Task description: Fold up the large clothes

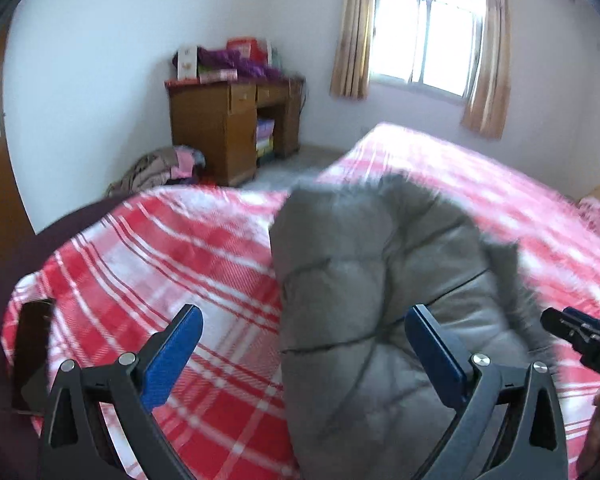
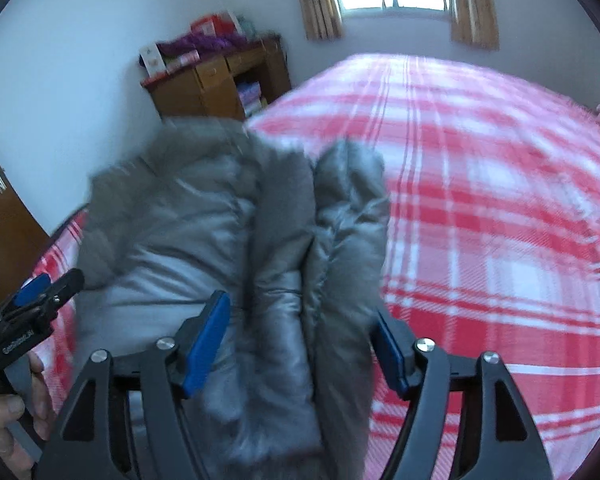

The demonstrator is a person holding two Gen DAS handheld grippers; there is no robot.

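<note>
Grey padded coat (image 2: 260, 280) with fur trim lies bunched on the near left part of the bed, smeared by motion blur in both views, so I cannot follow its seams or tell sleeve from hood. From the right wrist camera its near end runs under the bottom frame edge and is cut off. Right gripper (image 2: 300, 344): blue pads stand apart with the furred fold of the coat between them; blur keeps me from saying whether either pad touches the fabric. Left gripper (image 1: 304, 336): spread wide, the left pad over bare bedspread, the right pad at the coat's right side, contact unclear. My left hand shows only in part at the right wrist view's left edge. A dark flat object (image 1: 32, 356) lies at the near left corner of the bed; I cannot identify it. The red and white plaid bedspread (image 2: 480, 208) covers the whole bed. Beyond, a wooden desk (image 1: 228, 128) stands against the far white wall with boxes and purple fabric heaped on top, a clothes pile (image 1: 160, 172) on the floor to its left, a curtained window (image 1: 424, 48) to the right and a door handle at far left.
</note>
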